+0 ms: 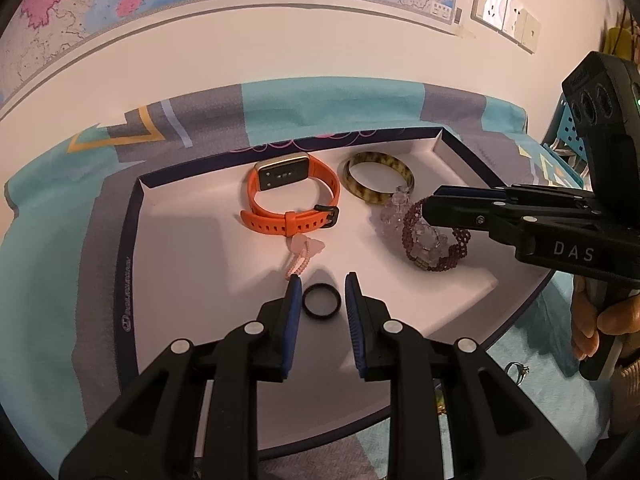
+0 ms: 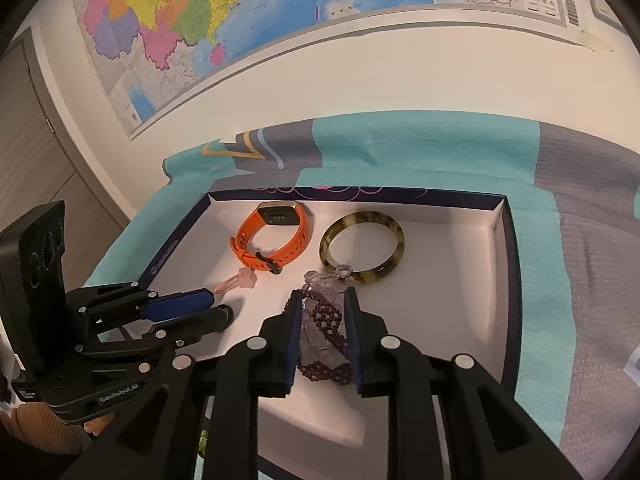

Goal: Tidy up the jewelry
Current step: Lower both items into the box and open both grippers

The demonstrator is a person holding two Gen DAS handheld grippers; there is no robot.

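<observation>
Black ring [image 1: 321, 303] loose between parted left tongs [image 1: 322, 286]; right tongs [image 2: 322, 300] straddle purple bracelet [image 2: 324, 322] (unpinched), mid-tray [image 1: 132, 240].

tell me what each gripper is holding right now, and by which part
Nothing is held. The left gripper stands open around the black ring; the right gripper straddles the purple beaded bracelet.

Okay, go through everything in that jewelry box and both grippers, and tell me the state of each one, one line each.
Box: open, no lid on.
Orange watch: strap buckled, on its side.
Mottled bangle: lying flat.
Purple bead bracelet: in the box, between the right gripper's pads.
Black ring: flat, untouched.
Pink charm: lying loose.
Left gripper: open around the ring.
Right gripper: open, straddling the bracelet.
</observation>
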